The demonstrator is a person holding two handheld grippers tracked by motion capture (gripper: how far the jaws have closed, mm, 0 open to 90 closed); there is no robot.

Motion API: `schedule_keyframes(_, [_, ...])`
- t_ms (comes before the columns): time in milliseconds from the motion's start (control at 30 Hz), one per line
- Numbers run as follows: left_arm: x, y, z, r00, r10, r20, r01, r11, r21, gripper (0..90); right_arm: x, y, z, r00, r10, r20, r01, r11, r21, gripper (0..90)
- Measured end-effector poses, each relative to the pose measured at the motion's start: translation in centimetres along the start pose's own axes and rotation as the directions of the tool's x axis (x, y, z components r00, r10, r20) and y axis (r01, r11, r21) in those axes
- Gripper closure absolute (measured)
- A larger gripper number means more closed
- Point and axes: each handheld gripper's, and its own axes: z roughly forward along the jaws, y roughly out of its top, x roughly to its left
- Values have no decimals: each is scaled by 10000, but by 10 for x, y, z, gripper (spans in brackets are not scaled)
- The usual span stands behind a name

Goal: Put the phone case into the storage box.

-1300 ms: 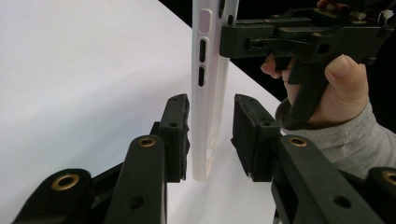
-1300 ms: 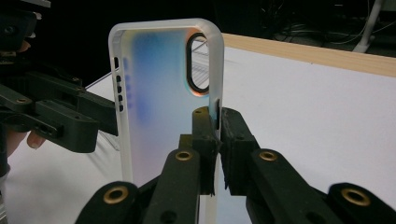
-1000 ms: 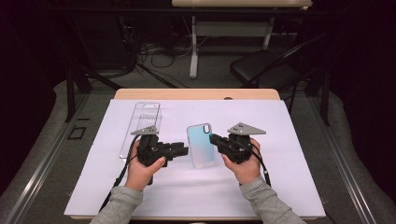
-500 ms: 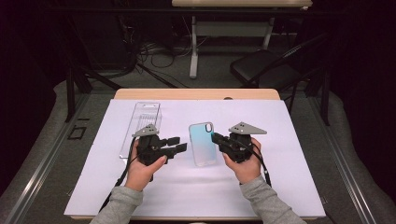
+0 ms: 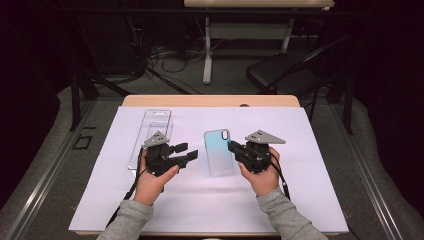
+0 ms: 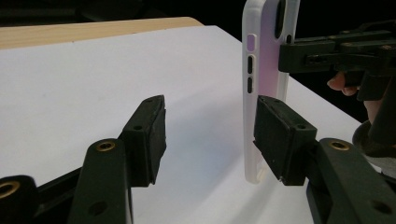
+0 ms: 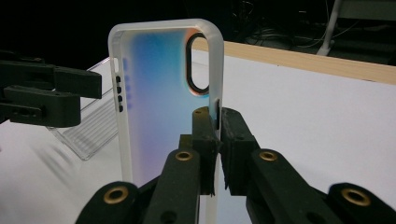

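A translucent phone case with a blue-pink sheen is in the middle of the white table cover. In both gripper views it looks upright, with the camera cut-out at the top. My right gripper is shut on its right edge. My left gripper is just left of the case with a gap to it. Its jaws have just been opening and nothing is pressed between them. The case's button edge is just beyond the right pad.
A clear plastic package tray lies behind my left hand. The white cover spreads over the wooden table. A chair and cables are on the floor beyond the far edge.
My left gripper's jaws have spread and come off the case's left edge. The right gripper keeps its hold, and both hands stay where they were.
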Motion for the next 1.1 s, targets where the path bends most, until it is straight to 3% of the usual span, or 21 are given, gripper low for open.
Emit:
schedule_keyframes(567, [11,11,-14,9953,-451,-859,430,9987,-259,426,1,4,8,9990,-69,430,80,9997,-243,854])
schedule_keyframes(1100, [13,34,-20,9885,-422,-1455,384,9988,-292,431,3,13,15,9974,-94,717,124,9991,-414,854])
